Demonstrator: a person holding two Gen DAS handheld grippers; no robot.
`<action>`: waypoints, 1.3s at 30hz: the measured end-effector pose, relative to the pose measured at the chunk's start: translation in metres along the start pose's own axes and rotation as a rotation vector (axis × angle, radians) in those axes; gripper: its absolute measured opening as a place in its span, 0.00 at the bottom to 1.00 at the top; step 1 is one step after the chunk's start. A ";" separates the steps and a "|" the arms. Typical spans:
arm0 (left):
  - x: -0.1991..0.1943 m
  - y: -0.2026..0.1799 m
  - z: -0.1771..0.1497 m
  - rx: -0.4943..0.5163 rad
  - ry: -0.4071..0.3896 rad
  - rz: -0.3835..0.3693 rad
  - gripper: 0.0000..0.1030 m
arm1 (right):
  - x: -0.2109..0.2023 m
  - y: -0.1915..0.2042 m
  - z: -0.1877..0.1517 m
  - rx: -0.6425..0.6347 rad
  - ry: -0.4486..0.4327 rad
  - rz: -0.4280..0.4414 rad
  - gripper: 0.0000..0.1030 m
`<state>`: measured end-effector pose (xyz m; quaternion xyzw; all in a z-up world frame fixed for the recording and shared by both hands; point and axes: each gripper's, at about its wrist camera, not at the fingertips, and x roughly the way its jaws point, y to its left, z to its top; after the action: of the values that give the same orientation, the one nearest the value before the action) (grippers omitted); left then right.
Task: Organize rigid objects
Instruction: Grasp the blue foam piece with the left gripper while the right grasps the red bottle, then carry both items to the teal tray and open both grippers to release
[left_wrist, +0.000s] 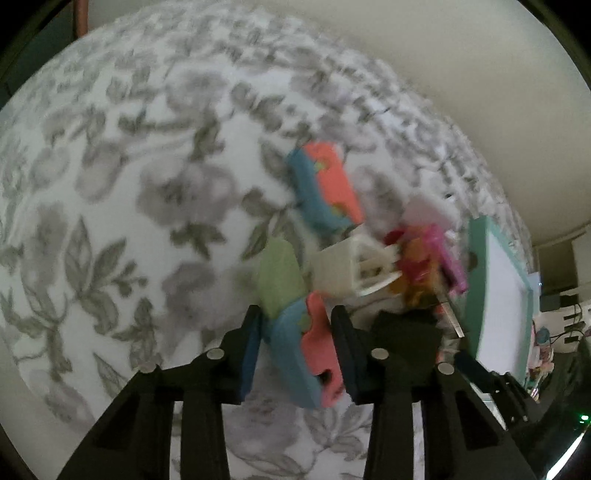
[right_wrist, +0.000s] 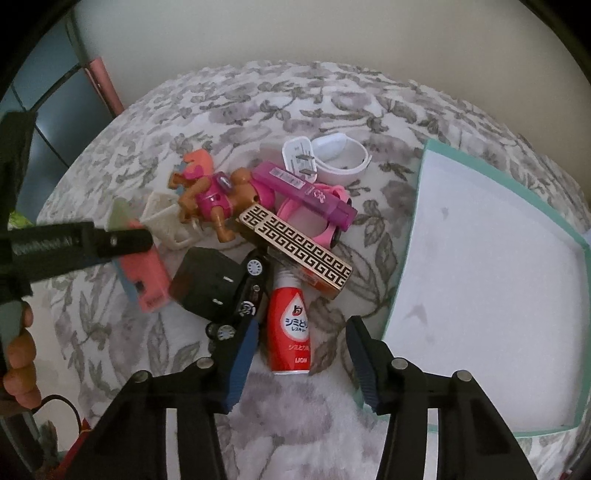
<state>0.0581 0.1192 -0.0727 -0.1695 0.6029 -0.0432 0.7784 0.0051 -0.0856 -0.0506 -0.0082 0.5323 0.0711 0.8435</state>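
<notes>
A floral cloth covers the round table, with a pale wall behind. On it, your left gripper is clenched on a coral, blue and green foam block at the left edge of the clutter, both pads pressing its faces. Your right gripper stands released, its jaws straddling the red bottle without touching it. Just beyond that bottle lie a black toy car, a black cube plug, a gold patterned box, a pink toy dog and a purple tube. The teal-rimmed tray sits empty to the right.

The left view is smeared, so the block may be held off-centre; soft foam could twist or slip out on the lift. Closing the right jaws could nudge the car or tip the bottle.
</notes>
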 end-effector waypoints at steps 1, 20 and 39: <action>0.002 0.001 0.000 -0.002 -0.002 -0.020 0.38 | 0.002 0.001 0.000 -0.004 0.002 -0.002 0.47; 0.026 -0.055 -0.010 0.274 -0.046 0.232 0.42 | 0.023 0.017 -0.002 -0.049 0.018 -0.083 0.43; 0.016 -0.054 -0.016 0.187 0.044 0.243 0.21 | 0.005 0.001 -0.009 0.082 -0.011 0.020 0.24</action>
<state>0.0544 0.0612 -0.0735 -0.0212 0.6294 -0.0083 0.7768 -0.0005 -0.0851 -0.0591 0.0320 0.5301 0.0576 0.8454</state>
